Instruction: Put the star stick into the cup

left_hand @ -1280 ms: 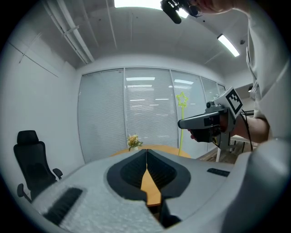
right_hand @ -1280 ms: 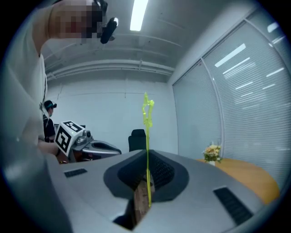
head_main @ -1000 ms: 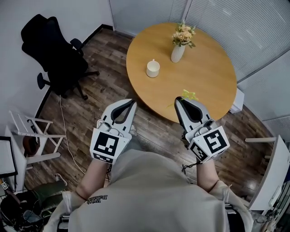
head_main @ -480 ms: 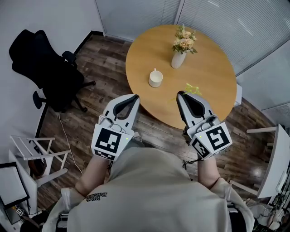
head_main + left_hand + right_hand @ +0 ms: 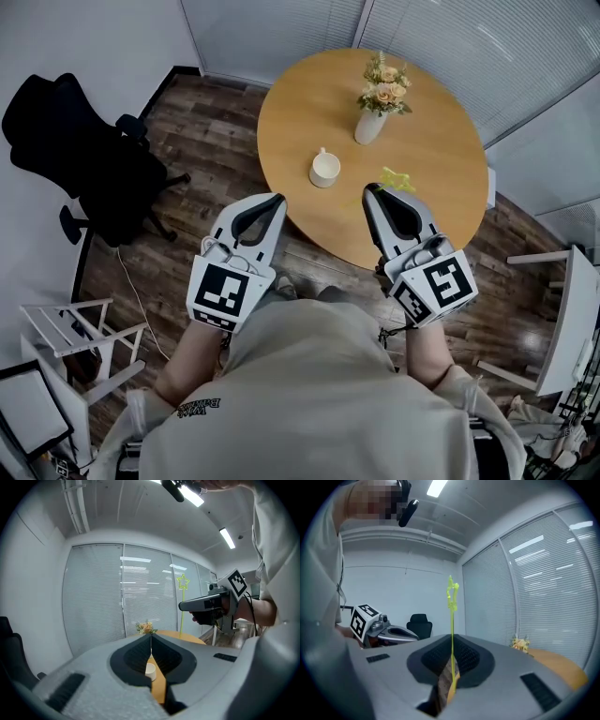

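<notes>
Jaws of the right gripper [image 5: 369, 189] are clamped on the star stick [image 5: 397, 178]. In the right gripper view the thin yellow-green stem rises upright from between them, with the star at its top. In the head view only the star shows, just beyond the gripper's tip and over the near part of the round wooden desk [image 5: 441, 202].

The left gripper [image 5: 278, 199] holds nothing. Its own view shows the jaws pressed together along a thin seam, and the cup [image 5: 325, 169] can be seen through the gap below that seam. The same view shows the right gripper off to the side, carrying the stick upright.

The white cup stands on the desk left of its middle, toward the left edge, well apart from both grippers. A white vase [image 5: 371, 127] of flowers [image 5: 384, 82] stands about the middle of the desk, near the cup but not touching it.

Compared with a second ago, the desk fills more of the head view and reaches lower in it. The cup and vase have slid down the picture toward the grippers. Both grippers sit a little higher, and the right one now overlaps more of the desk's near edge. The left gripper's tip lies at the near-left edge. The star remains at the right gripper's tip, and both pairs of jaws are set as they were. The black office chair [image 5: 80, 169] on the wooden floor [image 5: 211, 141] has drifted toward the picture's left side.
</notes>
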`<control>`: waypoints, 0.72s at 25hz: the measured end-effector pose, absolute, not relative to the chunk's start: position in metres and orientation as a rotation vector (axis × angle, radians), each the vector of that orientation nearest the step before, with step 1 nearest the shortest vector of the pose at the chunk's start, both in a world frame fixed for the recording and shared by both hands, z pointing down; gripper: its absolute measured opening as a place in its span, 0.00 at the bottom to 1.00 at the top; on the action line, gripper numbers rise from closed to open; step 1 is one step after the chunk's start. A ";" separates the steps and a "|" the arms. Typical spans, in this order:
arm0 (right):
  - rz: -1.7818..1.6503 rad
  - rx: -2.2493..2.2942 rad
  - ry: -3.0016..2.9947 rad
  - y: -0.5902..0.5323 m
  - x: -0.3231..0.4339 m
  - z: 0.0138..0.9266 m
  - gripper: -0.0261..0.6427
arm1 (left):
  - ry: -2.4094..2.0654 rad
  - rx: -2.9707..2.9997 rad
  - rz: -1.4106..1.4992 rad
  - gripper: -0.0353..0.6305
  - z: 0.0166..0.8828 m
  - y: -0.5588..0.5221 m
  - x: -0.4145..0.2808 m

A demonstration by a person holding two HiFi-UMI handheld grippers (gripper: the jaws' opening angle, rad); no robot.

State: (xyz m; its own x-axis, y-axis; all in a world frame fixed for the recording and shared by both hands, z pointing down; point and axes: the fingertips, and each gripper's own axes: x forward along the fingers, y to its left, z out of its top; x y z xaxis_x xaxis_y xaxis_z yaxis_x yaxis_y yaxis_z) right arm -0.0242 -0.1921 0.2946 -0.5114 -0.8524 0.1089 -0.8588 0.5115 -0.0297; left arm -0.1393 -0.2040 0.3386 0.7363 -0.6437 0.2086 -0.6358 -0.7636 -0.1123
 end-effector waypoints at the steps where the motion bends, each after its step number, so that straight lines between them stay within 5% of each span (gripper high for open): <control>1: 0.124 1.516 -2.662 -0.195 -0.024 0.295 0.09 | 1.068 -2.900 -0.368 0.09 0.340 -0.206 -0.139; 18: 0.220 1.439 -2.705 -0.253 0.002 0.310 0.09 | 1.182 -2.909 -0.414 0.09 0.348 -0.248 -0.113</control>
State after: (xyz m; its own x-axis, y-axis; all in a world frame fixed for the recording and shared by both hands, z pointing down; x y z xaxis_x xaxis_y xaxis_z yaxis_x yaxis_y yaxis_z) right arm 0.0016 -0.2528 0.3101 -0.5594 -0.8190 0.1280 -0.8289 0.5515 -0.0934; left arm -0.1134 -0.2477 0.3481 0.6871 -0.6823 0.2497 -0.6890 -0.7210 -0.0738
